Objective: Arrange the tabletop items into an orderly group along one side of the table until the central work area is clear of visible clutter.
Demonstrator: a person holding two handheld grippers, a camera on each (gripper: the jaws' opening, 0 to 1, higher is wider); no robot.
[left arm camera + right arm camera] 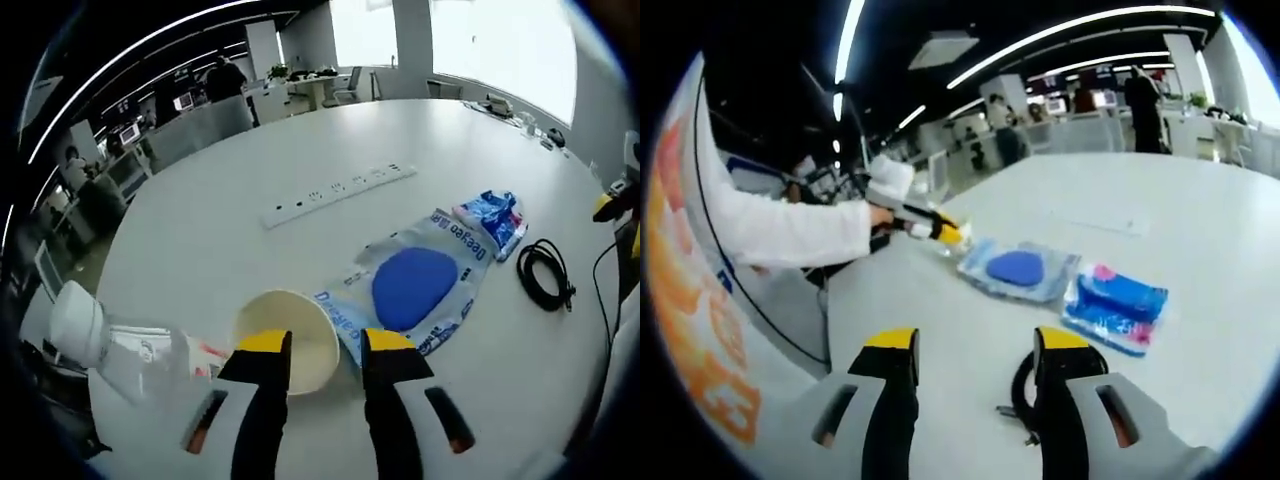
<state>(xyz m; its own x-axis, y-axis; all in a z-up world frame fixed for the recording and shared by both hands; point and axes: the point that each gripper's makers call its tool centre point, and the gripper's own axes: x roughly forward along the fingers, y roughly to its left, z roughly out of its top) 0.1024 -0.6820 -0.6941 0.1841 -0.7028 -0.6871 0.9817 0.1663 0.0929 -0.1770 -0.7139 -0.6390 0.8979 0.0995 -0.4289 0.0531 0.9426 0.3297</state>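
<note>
Table (300, 150): white, round-edged, carrying all the items; an office with desks and people lies beyond its far edge.
Power strip (338, 196): long and white, flat near the middle of the table, well apart from the other things.
Clear packet (415, 290): flat transparent bag with blue print and a blue oval piece inside, just beside the paper cup in the left gripper view; in the right gripper view it lies ahead of the fingers.
Plastic bottle (110, 345): clear, white cap, on its side at the near table edge, just left of the cup.
Paper cup (290, 340): pale, tipped with its mouth toward the camera, its rim between the left fingers.
Blue pouch (492, 220): small blue and white pack with a pink mark, touching the far end of the clear packet.
Black cable (543, 272): coiled, right of the packet.
Left gripper (327, 345): fingers spread, astride the cup rim; whether they pinch it I cannot tell.
Right gripper (975, 345): fingers parted, grasping nothing, the cable coil at the right finger.
</note>
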